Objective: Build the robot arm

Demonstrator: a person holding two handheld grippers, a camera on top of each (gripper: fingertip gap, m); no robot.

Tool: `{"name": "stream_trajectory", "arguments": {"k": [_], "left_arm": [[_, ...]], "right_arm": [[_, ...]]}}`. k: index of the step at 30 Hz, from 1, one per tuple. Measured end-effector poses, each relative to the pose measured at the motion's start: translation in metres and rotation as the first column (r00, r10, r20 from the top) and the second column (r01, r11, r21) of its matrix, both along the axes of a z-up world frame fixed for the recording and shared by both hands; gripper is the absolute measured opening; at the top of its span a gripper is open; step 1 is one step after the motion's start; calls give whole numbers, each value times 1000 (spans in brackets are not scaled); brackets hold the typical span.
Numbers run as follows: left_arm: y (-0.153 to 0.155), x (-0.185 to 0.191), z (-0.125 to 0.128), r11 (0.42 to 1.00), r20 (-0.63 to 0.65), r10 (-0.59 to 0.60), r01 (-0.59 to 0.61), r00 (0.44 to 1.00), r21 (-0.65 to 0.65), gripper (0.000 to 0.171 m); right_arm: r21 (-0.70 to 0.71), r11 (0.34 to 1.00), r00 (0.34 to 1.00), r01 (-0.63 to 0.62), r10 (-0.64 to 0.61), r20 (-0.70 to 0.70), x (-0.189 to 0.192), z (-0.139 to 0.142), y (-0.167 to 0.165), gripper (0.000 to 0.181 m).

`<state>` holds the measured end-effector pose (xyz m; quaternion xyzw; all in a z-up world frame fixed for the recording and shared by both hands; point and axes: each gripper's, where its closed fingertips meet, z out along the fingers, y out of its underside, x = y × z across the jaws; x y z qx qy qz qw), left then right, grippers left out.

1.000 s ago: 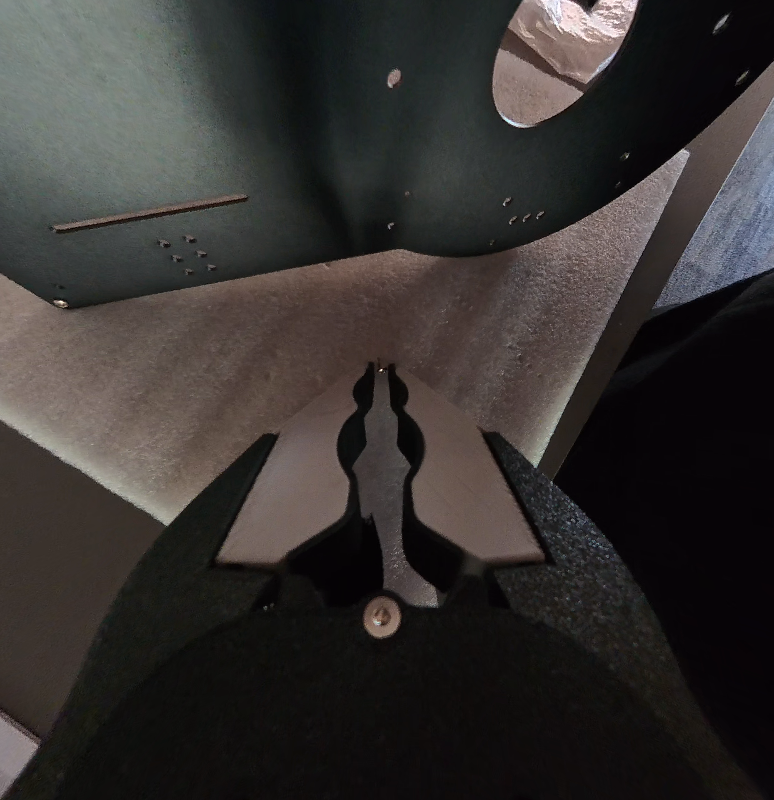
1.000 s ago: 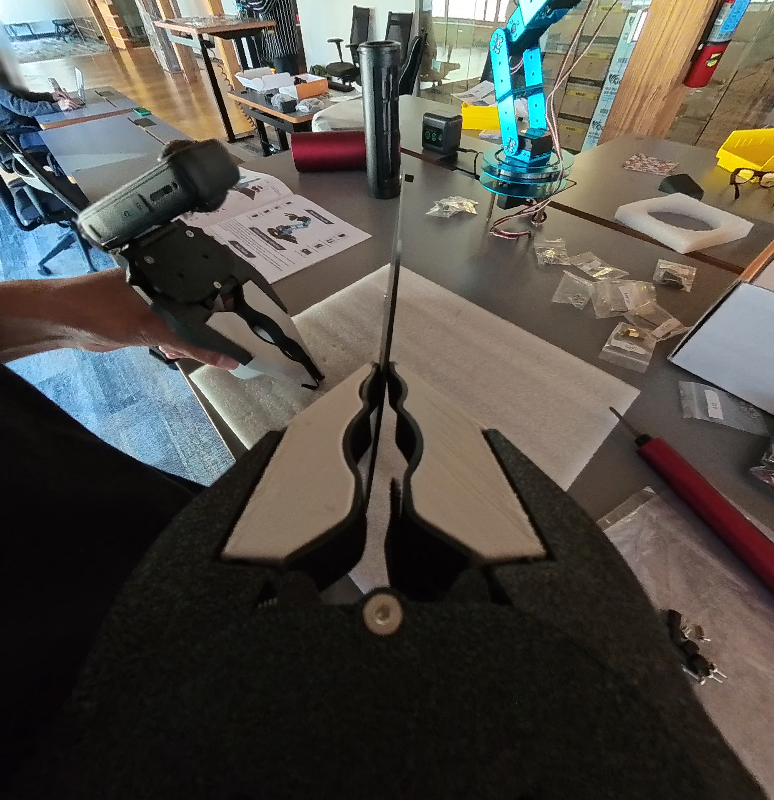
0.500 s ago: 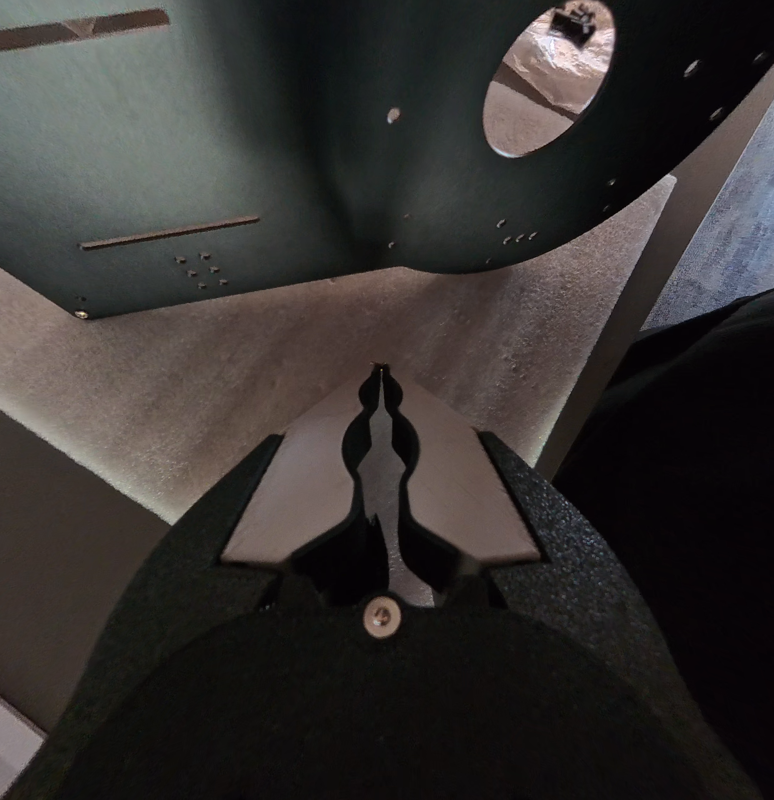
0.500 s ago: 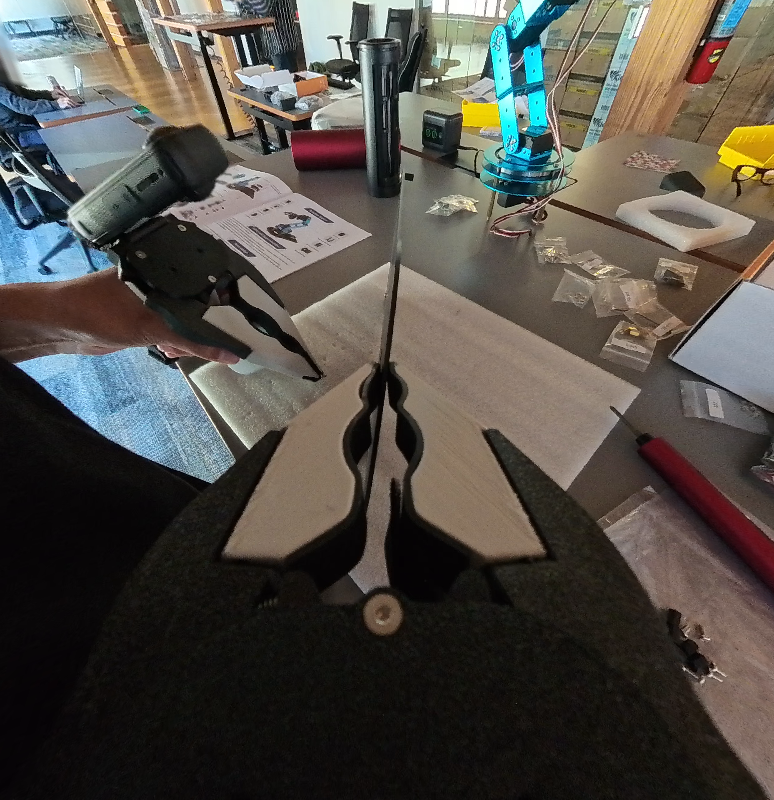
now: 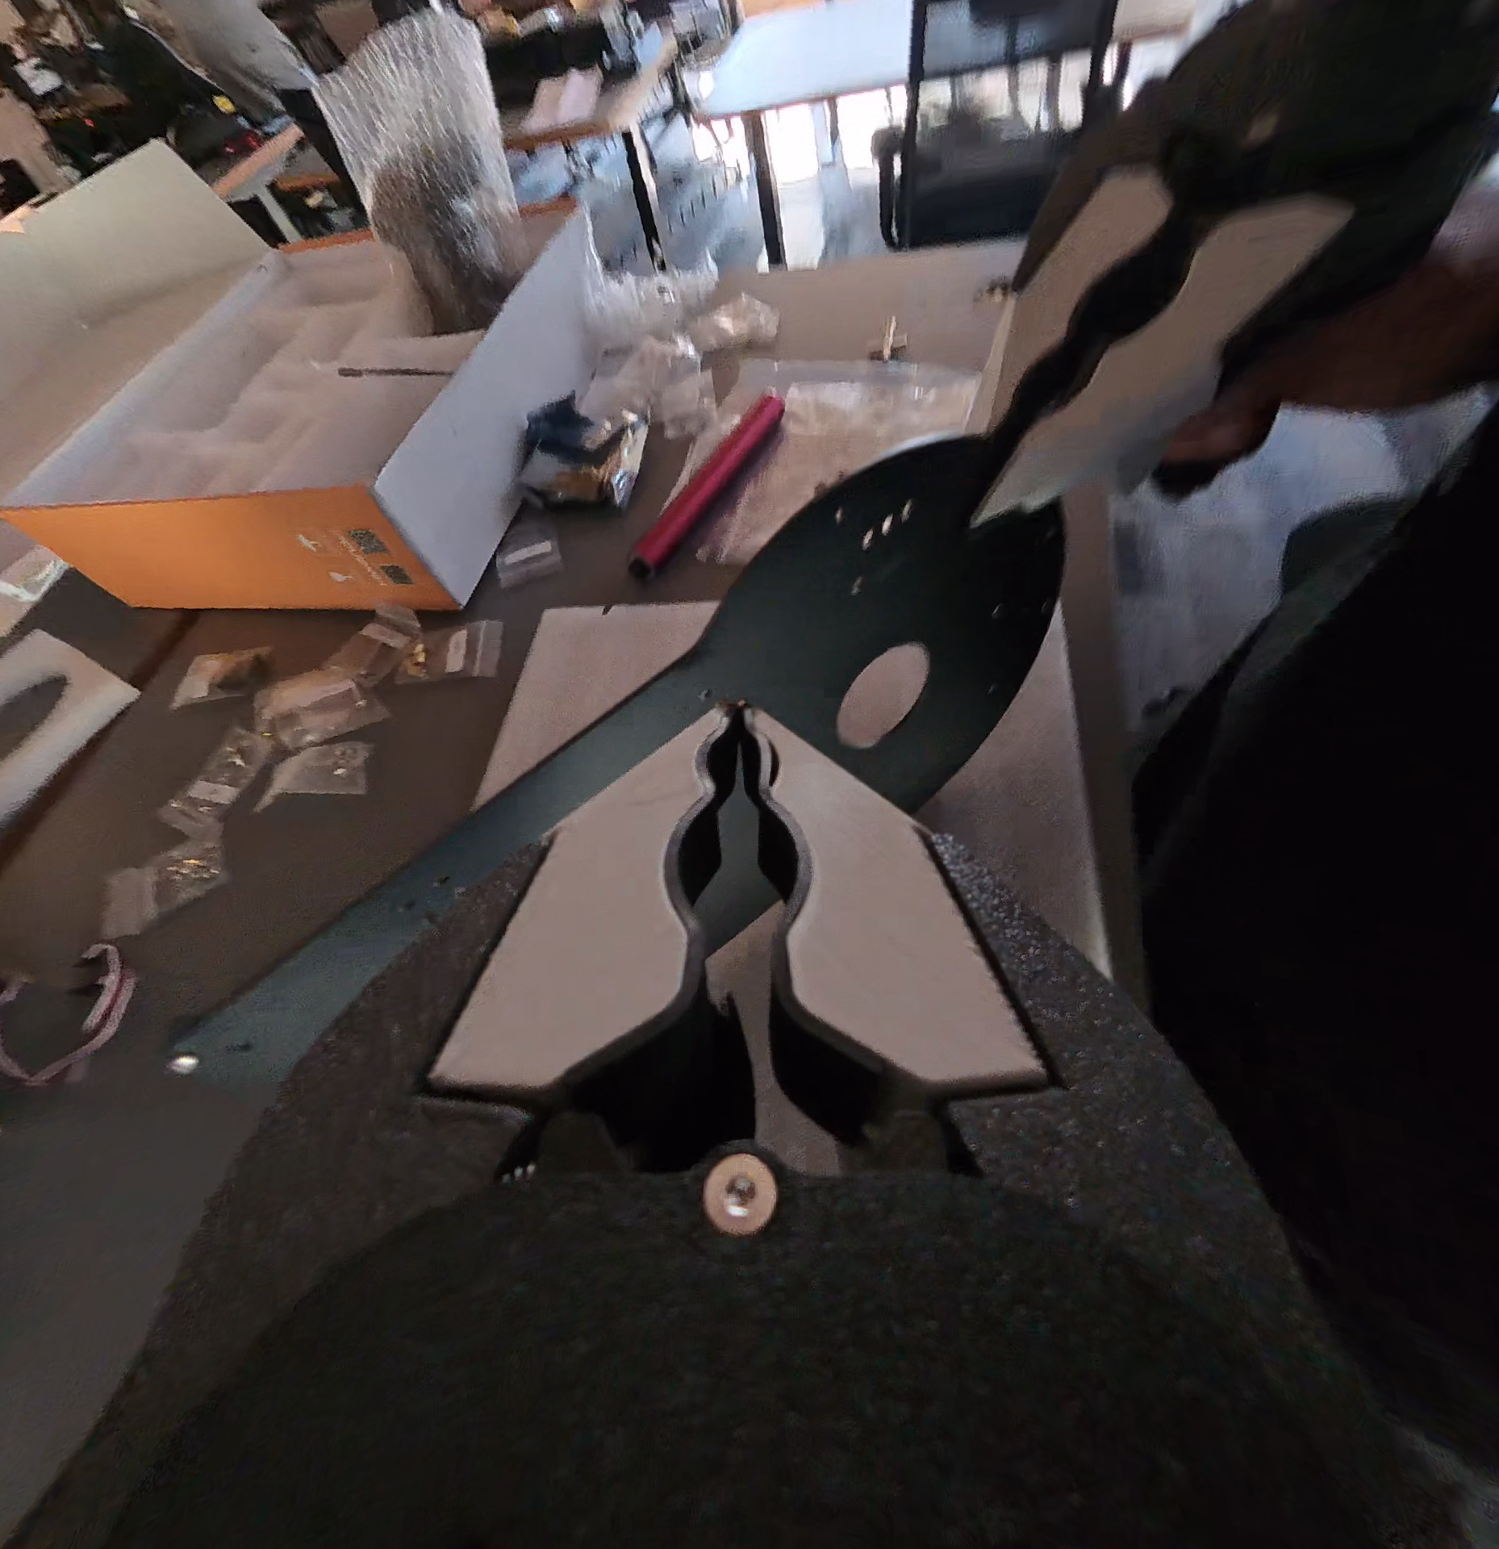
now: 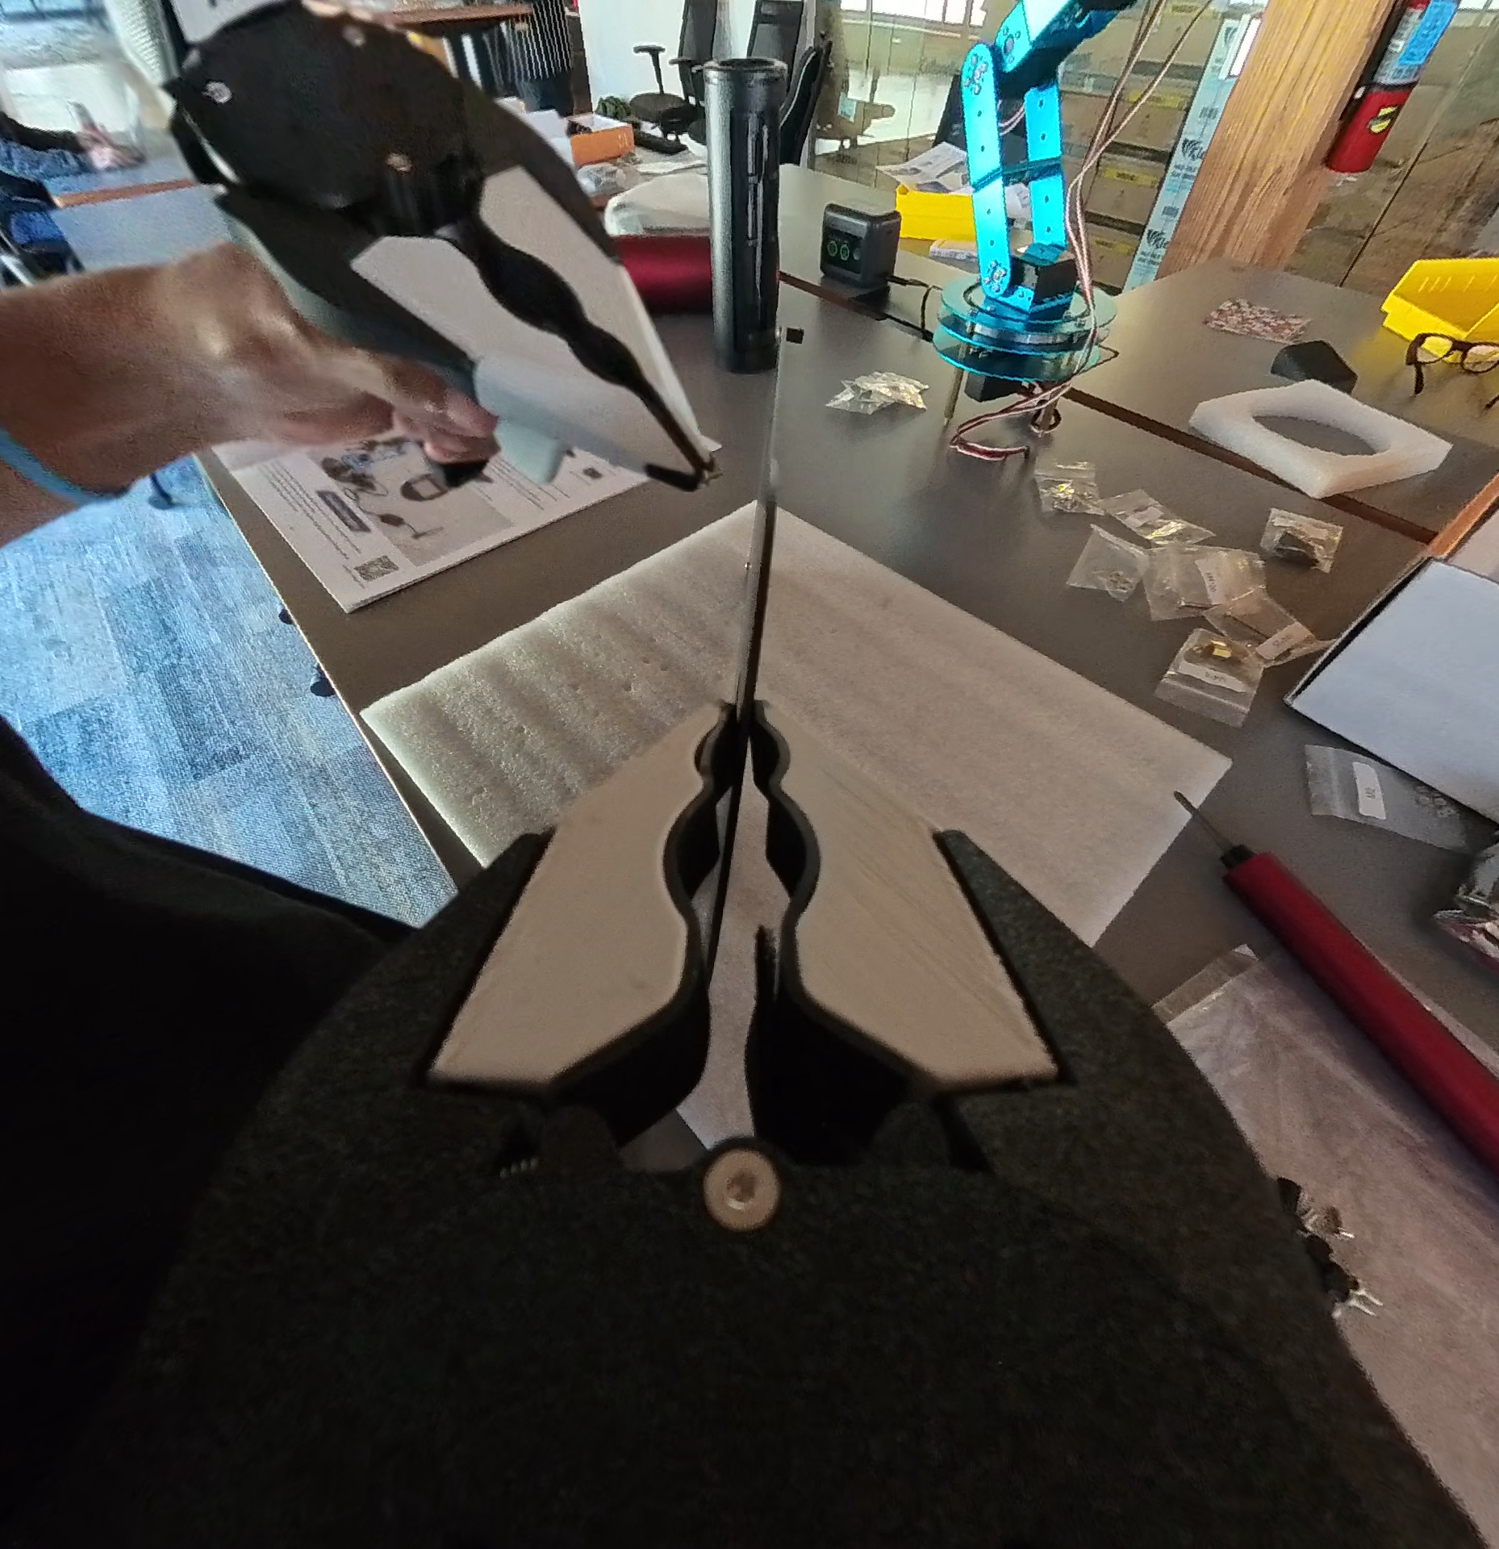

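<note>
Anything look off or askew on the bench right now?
Nothing looks spilled or damaged. The black plate is not lying flat: the shut right gripper holds it on edge over the foam sheet. Small parts bags lie scattered on the table, with loose screws nearby.

Two claws (image 6: pixel 742 712) (image 6: pixel 696 474), one black plate (image 5: pixel 863 637), one foam sheet (image 6: pixel 939 696), one blue robot arm (image 6: pixel 1014 184), two red tubes (image 6: pixel 1383 997) (image 6: pixel 666 268).

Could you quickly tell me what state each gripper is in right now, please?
Left gripper: jaws shut on a tiny metal piece at the tips, beside the black plate.
Right gripper: jaws shut on the black plate's edge, holding it upright over the foam sheet.
</note>
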<state>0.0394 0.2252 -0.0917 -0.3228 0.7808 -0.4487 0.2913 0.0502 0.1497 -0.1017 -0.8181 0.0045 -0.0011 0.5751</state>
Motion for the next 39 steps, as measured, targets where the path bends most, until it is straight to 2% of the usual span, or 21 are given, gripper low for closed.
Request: {"name": "stream_trajectory", "arguments": {"k": [2, 6, 21, 36, 39], "left_arm": [[3, 3, -5, 997, -19, -49, 50, 999, 63, 0], [-1, 5, -8, 989, -24, -112, 113, 993, 98, 0], [4, 11, -15, 979, -32, -144, 147, 989, 144, 0], [4, 13, -9, 996, -11, -92, 92, 996, 8, 0], [5, 13, -9, 996, -8, -89, 89, 996, 15, 0]], "right_arm": [[-3, 1000, 1000, 5, -5, 1, 0, 0, 0, 1], [-3, 1000, 1000, 20, -20, 1, -1, 0, 0, 1], [-7, 999, 999, 37, -37, -7, -1, 1, 1, 1], [-15, 999, 999, 43, -43, -8, -1, 1, 2, 1], [-15, 999, 999, 42, -42, -11, -1, 1, 2, 1]]}}
